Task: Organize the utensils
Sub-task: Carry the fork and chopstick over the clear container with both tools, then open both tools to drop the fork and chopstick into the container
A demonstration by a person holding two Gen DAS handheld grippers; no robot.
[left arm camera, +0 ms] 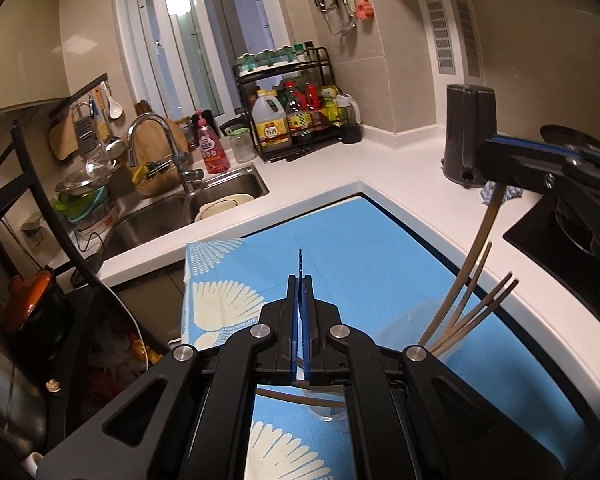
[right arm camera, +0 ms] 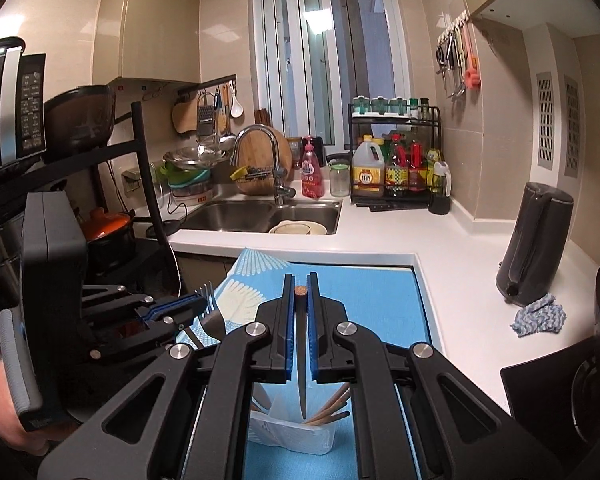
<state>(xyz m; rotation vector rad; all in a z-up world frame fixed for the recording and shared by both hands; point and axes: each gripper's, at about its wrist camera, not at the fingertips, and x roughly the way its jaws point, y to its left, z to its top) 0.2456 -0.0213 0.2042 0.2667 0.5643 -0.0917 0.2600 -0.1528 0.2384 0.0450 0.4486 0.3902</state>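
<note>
Right gripper (right arm camera: 299, 300) clenching chopstick (right arm camera: 302, 376) by top end, lower centre frame, tip over clear holder (right arm camera: 292, 436). Left gripper (right arm camera: 204, 312) pinching fork (right arm camera: 210, 312). Chopstick light, stiff, slippery.

the left gripper (left arm camera: 300, 292) is seen closed on a thin metal utensil (left arm camera: 300, 258), edge-on, so its kind cannot be told. below it a blue patterned cloth (left arm camera: 360, 240) is spread over the white counter (left arm camera: 412, 160). the right gripper (left arm camera: 496, 164) is clamped on the top of a chopstick (left arm camera: 466, 264), whose lower end is set among other chopsticks (left arm camera: 476, 312) in a clear container (left arm camera: 436, 312) on the cloth.
</note>
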